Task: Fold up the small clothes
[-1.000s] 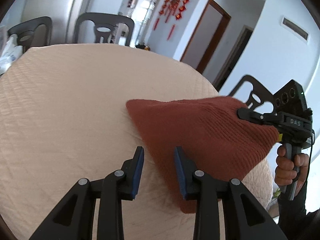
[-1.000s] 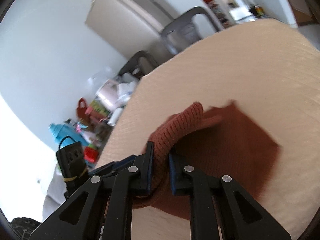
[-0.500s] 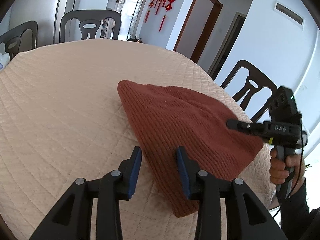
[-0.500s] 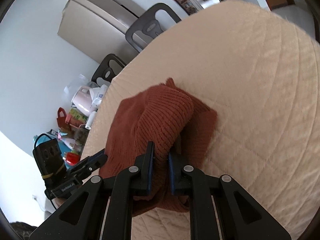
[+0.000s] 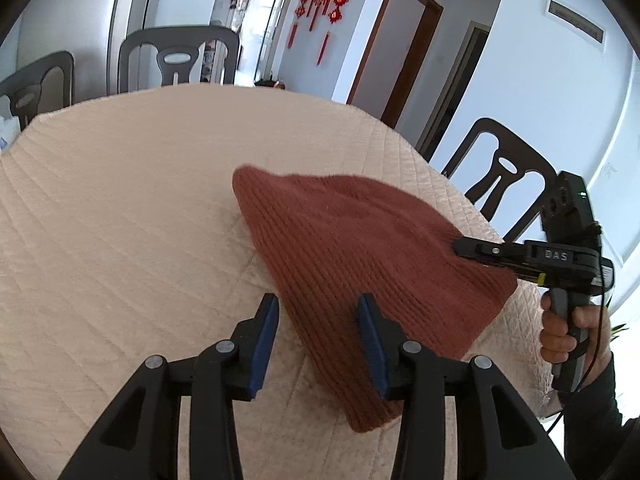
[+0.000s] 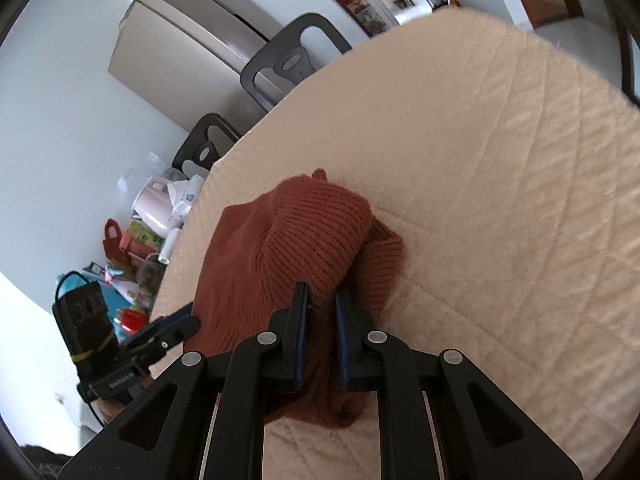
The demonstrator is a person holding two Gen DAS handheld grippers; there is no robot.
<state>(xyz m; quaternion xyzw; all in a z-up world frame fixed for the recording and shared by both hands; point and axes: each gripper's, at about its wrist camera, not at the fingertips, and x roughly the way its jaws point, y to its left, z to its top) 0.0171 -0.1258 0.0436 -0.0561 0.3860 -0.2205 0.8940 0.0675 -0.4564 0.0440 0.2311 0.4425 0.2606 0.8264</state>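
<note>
A rust-brown knitted garment (image 5: 352, 256) lies on the beige quilted table (image 5: 120, 208), partly lifted at its right side. My left gripper (image 5: 318, 320) is open, its blue pads on either side of the garment's near edge, holding nothing. My right gripper (image 6: 322, 320) is shut on a fold of the garment (image 6: 316, 240) and holds it raised over the rest of the cloth. The right gripper also shows in the left wrist view (image 5: 468, 246), pinching the garment's right edge. The left gripper also shows in the right wrist view (image 6: 176, 322), at the cloth's left edge.
Dark chairs stand around the table: two at the far side (image 5: 176, 60) and one at the right (image 5: 504, 176). A fridge (image 6: 188, 52) and a cluttered side surface with a pink kettle (image 6: 154, 208) lie beyond the table's left edge.
My right gripper has carried its pinched fold lower and inward over the garment, so the cloth now bunches up. My left gripper has stayed open at the near edge.
</note>
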